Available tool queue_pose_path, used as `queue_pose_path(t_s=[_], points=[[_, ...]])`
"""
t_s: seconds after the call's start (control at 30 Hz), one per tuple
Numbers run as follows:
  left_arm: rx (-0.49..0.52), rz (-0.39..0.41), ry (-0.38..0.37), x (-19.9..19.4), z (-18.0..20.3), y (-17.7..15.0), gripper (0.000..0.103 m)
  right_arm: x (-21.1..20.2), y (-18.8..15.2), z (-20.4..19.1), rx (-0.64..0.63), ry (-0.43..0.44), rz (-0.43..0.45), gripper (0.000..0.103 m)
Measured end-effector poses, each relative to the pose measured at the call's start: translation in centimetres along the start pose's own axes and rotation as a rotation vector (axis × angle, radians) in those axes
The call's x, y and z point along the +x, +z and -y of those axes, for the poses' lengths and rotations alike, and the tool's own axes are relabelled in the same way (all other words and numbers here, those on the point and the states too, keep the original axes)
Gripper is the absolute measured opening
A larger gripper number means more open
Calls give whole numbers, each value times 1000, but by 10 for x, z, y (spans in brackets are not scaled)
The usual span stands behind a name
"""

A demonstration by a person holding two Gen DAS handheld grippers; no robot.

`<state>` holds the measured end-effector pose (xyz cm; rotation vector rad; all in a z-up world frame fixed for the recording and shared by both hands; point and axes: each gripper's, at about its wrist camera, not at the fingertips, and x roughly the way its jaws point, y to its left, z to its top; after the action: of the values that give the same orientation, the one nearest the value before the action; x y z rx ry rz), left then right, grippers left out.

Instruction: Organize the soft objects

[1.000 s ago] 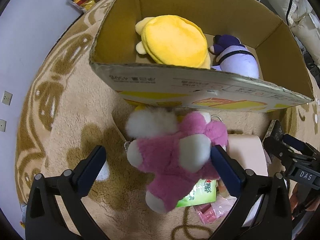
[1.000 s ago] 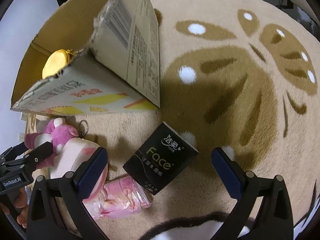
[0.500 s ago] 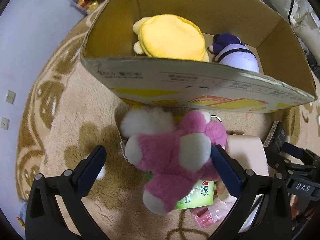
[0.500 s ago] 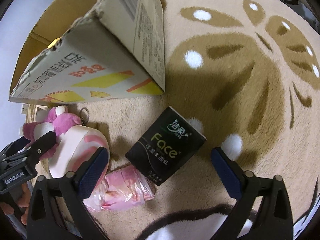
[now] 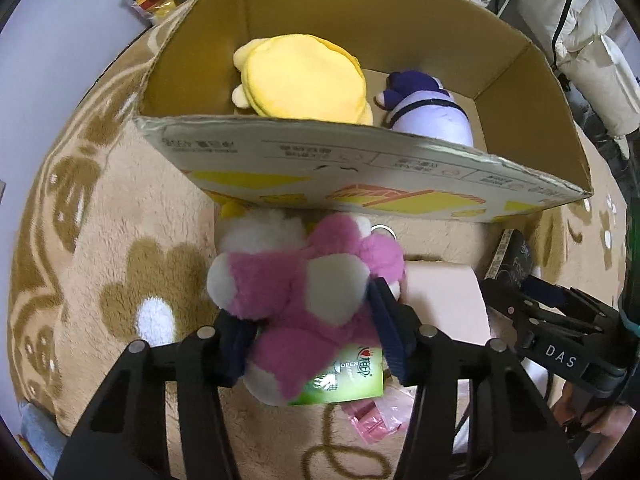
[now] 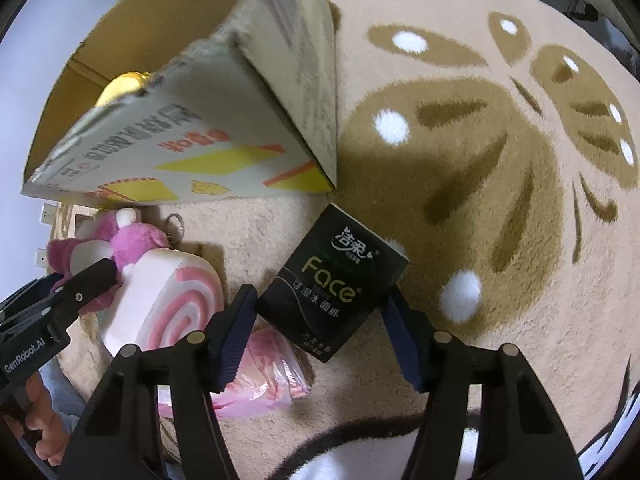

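My left gripper (image 5: 312, 330) is shut on a pink and white plush bear (image 5: 296, 284) that lies on the carpet just in front of a cardboard box (image 5: 360, 176). The box holds a yellow plush (image 5: 304, 80) and a purple plush (image 5: 428, 110). My right gripper (image 6: 320, 328) has closed in around a black tissue pack (image 6: 336, 280); its pads sit at the pack's two sides. The bear also shows in the right wrist view (image 6: 120, 240), with the left gripper (image 6: 80, 284) on it.
A pink-swirl roll cushion (image 6: 168, 304) lies between the bear and the tissue pack. A green packet (image 5: 344, 376) and a pink plastic bag (image 6: 264, 372) lie on the beige patterned carpet (image 6: 500, 200). The box wall stands close ahead.
Both grippers have closed from wide open: the left onto the pink bear, the right around the black tissue pack. Both views have moved slightly closer.
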<state>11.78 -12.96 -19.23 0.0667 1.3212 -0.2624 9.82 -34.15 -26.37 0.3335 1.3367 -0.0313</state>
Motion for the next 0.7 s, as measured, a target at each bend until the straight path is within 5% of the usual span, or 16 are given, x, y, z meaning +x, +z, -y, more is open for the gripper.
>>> queue_pose_path(t_s=[0.7], points=[[-7,120,94,-51,-16,-6,43,-56,-10,10,2,88,145,62]])
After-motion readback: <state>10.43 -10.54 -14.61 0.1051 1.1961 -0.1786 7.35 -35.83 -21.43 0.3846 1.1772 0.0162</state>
